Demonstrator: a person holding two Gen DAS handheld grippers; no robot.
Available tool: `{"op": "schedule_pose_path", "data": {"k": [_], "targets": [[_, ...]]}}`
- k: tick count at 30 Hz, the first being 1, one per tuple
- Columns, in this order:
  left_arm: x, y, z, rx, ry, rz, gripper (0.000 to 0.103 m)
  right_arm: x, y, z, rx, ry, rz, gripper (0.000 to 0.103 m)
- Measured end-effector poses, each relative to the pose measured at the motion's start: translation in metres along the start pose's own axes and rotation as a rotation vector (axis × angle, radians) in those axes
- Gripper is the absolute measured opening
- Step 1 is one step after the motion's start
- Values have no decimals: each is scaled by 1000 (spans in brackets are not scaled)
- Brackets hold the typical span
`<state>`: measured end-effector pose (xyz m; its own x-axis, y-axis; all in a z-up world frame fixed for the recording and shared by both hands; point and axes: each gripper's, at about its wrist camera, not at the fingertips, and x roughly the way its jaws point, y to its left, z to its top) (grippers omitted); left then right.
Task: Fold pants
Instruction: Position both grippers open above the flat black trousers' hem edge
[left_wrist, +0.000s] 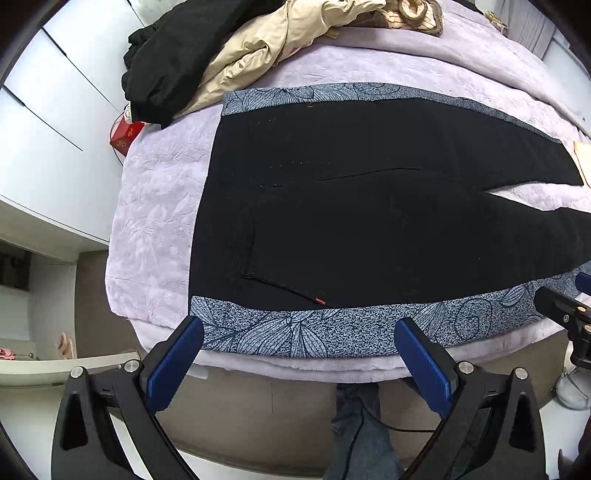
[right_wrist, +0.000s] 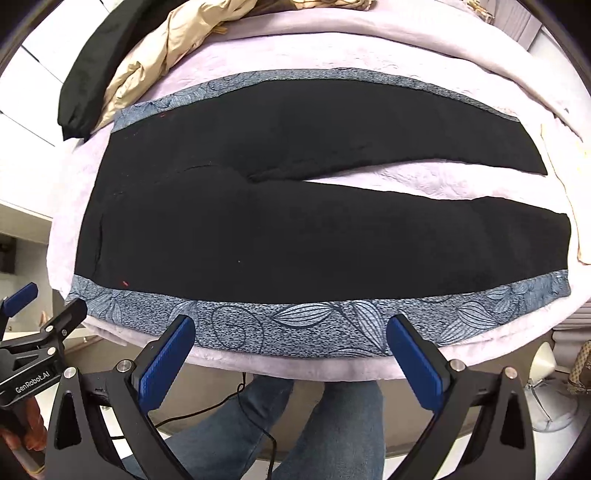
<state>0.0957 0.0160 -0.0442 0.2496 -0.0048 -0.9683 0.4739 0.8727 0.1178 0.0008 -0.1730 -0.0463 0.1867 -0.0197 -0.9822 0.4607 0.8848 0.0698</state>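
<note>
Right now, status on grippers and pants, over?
Left gripper open, right gripper open, both empty at bed edge. Pants flat, unfolded, legs apart on patterned cloth. Jackets piled beyond waistband, not blocking.

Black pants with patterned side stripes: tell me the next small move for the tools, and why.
Probably lower both tools onto the near patterned stripe of the black pants. The pants lie flat and unfolded on the lilac blanket, legs apart, and the left tool and right tool hover open, holding nothing.
</note>
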Motion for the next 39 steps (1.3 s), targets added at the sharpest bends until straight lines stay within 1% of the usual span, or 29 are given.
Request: {"op": "schedule_pose_path", "data": {"k": [8, 21, 28, 35, 39], "targets": [[-3, -2, 1, -7, -2, 3, 103, -1, -7, 5, -9, -6, -15, 103], [-3, -4, 3, -1, 6, 8, 103, 1, -12, 2, 6, -1, -7, 103], [-1, -3, 2, -1, 17, 19, 103, 3, -13, 0, 7, 5, -5, 103], [2, 0, 1, -7, 29, 8, 103, 5, -11, 1, -2, 10, -15, 103], [4, 3, 1, -19, 36, 24, 103, 6, -9, 2, -11, 9, -12, 103]]}}
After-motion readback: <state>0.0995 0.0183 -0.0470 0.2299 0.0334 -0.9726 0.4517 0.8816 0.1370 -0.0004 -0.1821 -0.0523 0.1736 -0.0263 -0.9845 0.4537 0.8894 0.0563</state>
